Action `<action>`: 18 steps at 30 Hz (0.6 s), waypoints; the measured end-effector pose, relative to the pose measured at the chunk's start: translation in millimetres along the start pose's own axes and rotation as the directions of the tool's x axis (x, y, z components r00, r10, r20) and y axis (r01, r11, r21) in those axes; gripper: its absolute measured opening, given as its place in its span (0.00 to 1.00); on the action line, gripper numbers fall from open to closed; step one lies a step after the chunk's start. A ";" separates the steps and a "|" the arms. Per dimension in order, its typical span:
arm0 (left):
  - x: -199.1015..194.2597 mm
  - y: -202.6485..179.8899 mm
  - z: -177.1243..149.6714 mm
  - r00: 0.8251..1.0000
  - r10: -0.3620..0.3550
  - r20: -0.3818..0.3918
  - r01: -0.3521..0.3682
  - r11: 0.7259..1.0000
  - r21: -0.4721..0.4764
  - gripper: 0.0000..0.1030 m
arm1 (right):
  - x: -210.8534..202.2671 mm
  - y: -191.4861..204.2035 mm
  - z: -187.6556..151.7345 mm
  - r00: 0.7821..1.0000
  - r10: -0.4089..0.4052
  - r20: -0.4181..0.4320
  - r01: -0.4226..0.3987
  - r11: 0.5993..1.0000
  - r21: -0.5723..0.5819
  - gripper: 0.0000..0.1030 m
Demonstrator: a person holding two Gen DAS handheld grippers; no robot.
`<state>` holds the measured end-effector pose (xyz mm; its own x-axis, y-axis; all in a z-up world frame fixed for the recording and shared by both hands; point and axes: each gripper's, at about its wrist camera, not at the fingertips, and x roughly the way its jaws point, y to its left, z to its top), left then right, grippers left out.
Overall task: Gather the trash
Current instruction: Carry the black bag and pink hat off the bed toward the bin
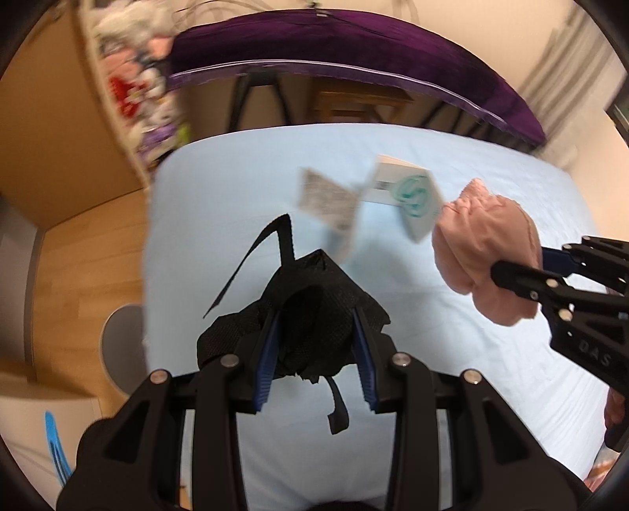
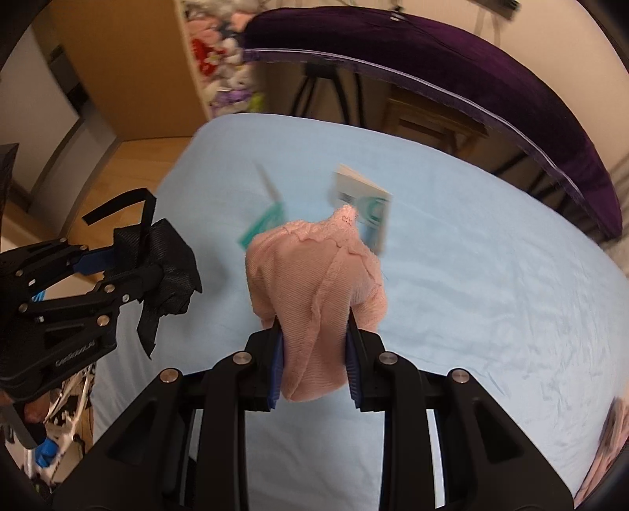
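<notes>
Hand-held gripper [image 2: 314, 353] pinches ribbed, lace-edged pink cloth [image 2: 314, 275].

Light blue sheet [image 1: 393, 306], faintly creased, spread flat over a bed and filling the middle of both views. Beyond its far edge, a dark purple velvet cushion [image 1: 354, 43] with pale piping, curving across the top. Under that, black tripod legs [image 2: 334, 94] and a small wooden stool [image 2: 432, 118] in shadow. To the left, a tall wooden cabinet [image 1: 51, 129] with a blurred heap of soft toys [image 1: 137, 78] beside it. Pale wood floor [image 1: 78, 275] along the left side, cream wall [image 1: 491, 23] behind. Warm, even indoor light.
</notes>
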<state>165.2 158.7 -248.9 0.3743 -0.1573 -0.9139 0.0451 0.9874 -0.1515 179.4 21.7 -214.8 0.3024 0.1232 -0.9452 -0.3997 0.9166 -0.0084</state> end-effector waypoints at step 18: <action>-69.9 205.0 -68.2 0.970 0.243 -0.015 -0.234 0.910 -0.342 0.35 | 21.7 239.7 93.9 0.970 0.243 -0.022 -0.228 0.872 -0.434 0.24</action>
<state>85.1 371.0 -241.9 0.3604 0.0875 -0.9287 -0.3628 0.9303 -0.0532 171.4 279.8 -206.7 0.1774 0.3339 -0.9258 -0.7926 0.6060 0.0667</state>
